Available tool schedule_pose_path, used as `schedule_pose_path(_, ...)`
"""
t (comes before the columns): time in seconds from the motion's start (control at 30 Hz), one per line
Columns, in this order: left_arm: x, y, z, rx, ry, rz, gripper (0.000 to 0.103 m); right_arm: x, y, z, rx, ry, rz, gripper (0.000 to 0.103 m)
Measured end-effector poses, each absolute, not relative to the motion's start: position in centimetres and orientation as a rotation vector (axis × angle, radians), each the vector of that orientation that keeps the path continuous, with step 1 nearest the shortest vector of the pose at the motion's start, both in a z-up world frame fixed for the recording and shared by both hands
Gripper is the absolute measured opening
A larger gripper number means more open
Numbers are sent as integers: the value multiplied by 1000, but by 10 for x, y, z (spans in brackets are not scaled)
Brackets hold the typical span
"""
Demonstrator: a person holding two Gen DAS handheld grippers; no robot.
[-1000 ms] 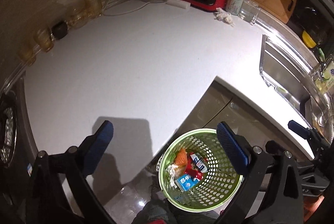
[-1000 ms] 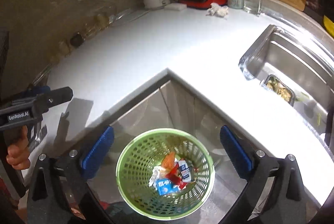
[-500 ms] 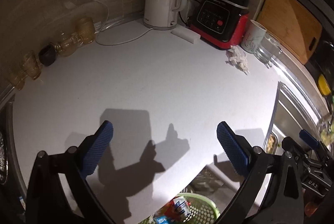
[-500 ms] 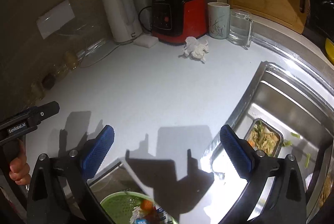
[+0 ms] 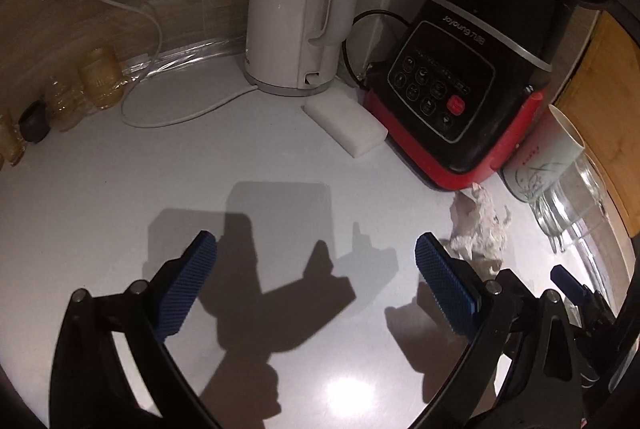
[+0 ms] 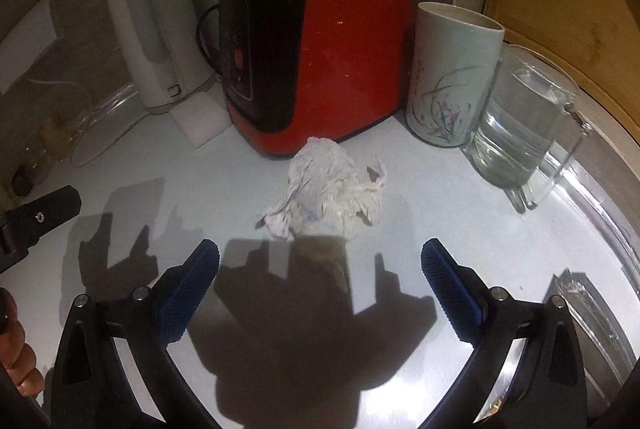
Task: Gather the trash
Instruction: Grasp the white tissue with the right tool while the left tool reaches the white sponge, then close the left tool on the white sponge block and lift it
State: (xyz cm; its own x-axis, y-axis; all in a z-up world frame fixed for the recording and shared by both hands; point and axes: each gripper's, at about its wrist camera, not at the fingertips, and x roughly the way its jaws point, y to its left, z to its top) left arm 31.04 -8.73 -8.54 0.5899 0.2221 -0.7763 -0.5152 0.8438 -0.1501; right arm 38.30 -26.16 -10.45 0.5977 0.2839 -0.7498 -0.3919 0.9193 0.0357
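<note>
The step in hand is judged to be the approach to one piece of trash: a crumpled tissue point(image 6: 326, 189) lying on the white counter point(image 6: 440, 213). The tissue sits just in front of the red blender base point(image 6: 320, 61), near its lower edge, with a mug point(image 6: 452, 77) and a glass jug point(image 6: 520, 125) beside it on the sink side. The right gripper point(image 6: 320, 281) points straight at the tissue, jaws spread wide and holding nothing; the tissue lies just beyond the fingertips and roughly centred between them, not yet touched. The left gripper point(image 5: 316, 277) is likewise spread wide and holds nothing; it hovers over bare counter, with the tissue point(image 5: 480, 225) off past its right finger. A kettle point(image 5: 300, 9) and a white sponge block point(image 5: 344, 125) stand further back and appear to play no part in this step. No bin shows in either view. The next move calls for advancing and lowering the right gripper until the fingers bracket the tissue, then closing on its bulk. The tissue is soft and irregular, so a grip on a loose edge alone is likely to slip; aim for the thick middle. Keep the far fingertip clear of the blender base and the mug during the advance.
</note>
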Motion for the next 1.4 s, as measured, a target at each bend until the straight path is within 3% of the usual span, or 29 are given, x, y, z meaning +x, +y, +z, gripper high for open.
schedule_pose_path(0.23, 372, -67, -105, -441, 866, 534, 95, 430, -239, -136, -181, 918, 391, 82)
schedule_pose_path(0.3, 381, -62, -108, -461, 868, 547, 95, 433, -235, -142, -194, 934, 400, 71)
schedule_pose_path(0.37, 391, -59, -111, -463, 866, 571, 95, 435, -236, -147, -201, 948, 412, 49)
schedule_pose_path(0.43, 399, -57, -114, -469, 869, 588, 95, 436, -238, -149, -198, 956, 432, 34)
schedule_pose_path(0.47, 402, -55, -115, -477, 868, 598, 95, 435, -240, -148, -194, 954, 444, 30)
schedule_pose_path(0.87, 452, -25, -125, -760, 869, 683, 95, 413, -277, -123, -136, 908, 564, 28)
schedule_pose_path(1.4, 491, -11, -146, -868, 860, 799, 94, 415, -294, -113, -90, 894, 653, 29)
